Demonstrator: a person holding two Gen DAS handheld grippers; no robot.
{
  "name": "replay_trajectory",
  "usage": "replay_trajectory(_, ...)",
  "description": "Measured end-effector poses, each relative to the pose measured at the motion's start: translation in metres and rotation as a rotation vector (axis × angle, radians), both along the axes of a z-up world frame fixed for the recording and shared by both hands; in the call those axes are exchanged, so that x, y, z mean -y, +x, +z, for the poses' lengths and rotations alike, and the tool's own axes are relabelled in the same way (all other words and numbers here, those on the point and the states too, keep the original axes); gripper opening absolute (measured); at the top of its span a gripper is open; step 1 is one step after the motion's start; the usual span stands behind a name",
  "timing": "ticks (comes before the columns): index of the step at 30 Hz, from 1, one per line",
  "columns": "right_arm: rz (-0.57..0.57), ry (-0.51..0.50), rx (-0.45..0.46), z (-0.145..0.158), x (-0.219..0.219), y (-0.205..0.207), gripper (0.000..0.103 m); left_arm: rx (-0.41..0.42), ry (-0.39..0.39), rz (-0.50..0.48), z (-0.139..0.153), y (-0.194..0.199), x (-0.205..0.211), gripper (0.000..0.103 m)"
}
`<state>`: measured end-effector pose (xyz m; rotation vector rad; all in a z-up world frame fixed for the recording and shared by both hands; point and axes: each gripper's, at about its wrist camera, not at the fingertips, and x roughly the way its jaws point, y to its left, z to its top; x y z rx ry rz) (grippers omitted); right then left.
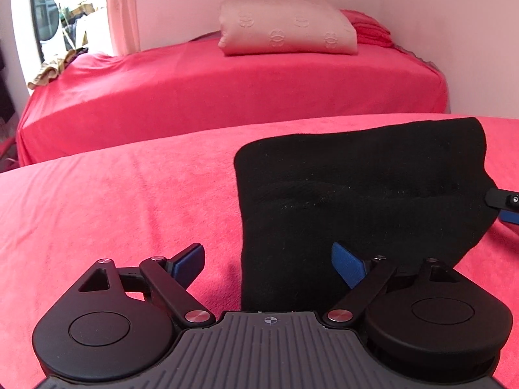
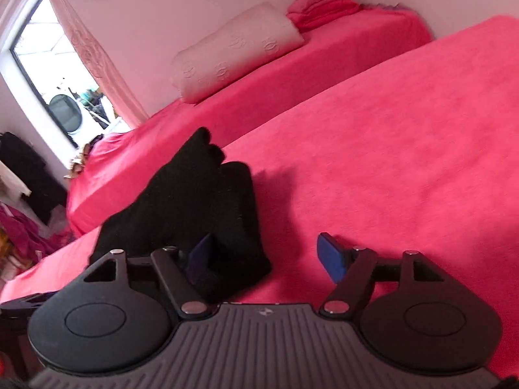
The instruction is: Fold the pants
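Black pants [image 1: 356,194] lie folded into a thick rectangle on the red bed cover [image 1: 113,210]. My left gripper [image 1: 269,265] hangs open over their near left edge: the right blue pad [image 1: 348,267] is above the cloth, the left pad [image 1: 189,264] above the cover, and neither presses on anything. In the right wrist view the pants [image 2: 194,201] look bunched, with a fold sticking up. My right gripper [image 2: 266,256] is open at their near right corner, its left pad [image 2: 201,256] against the cloth and its right pad [image 2: 331,256] over bare cover. A tip of the right gripper [image 1: 506,204] shows beside the pants' right edge.
A second bed with a red sheet [image 1: 227,90] stands behind, across a narrow gap. It carries a cream pillow [image 1: 285,29] and folded red cloth [image 1: 369,27]. A window [image 2: 48,74] with a pink curtain and piled clothes [image 2: 22,227] lie at the far left.
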<state>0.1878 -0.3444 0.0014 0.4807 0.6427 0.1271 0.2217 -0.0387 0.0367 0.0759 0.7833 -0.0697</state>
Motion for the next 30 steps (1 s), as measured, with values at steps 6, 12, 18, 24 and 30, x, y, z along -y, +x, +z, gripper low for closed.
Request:
replay_trajectory(6, -0.016, -0.134, 0.027, 0.020, -0.015, -0.028, 0.082, 0.018, 0.023, 0.028, 0.008, -0.028, -0.011, 0.103)
replay_trajectory(12, 0.073, -0.267, 0.043, 0.031, -0.048, -0.053, 0.089, 0.001, 0.007, 0.059, 0.013, -0.048, -0.014, 0.103)
replay_trajectory(18, 0.111, -0.343, 0.075, 0.039, -0.067, -0.075, 0.089, -0.027, -0.002, 0.049, 0.016, -0.065, -0.012, 0.103)
replay_trajectory(24, 0.115, -0.340, 0.075, 0.045, -0.067, -0.084, 0.089, -0.007, -0.002, 0.052, 0.020, -0.078, -0.009, 0.103)
replay_trajectory(30, 0.127, -0.362, 0.066, 0.046, -0.073, -0.091, 0.092, -0.001, 0.007, 0.033, 0.024, -0.086, -0.002, 0.103)
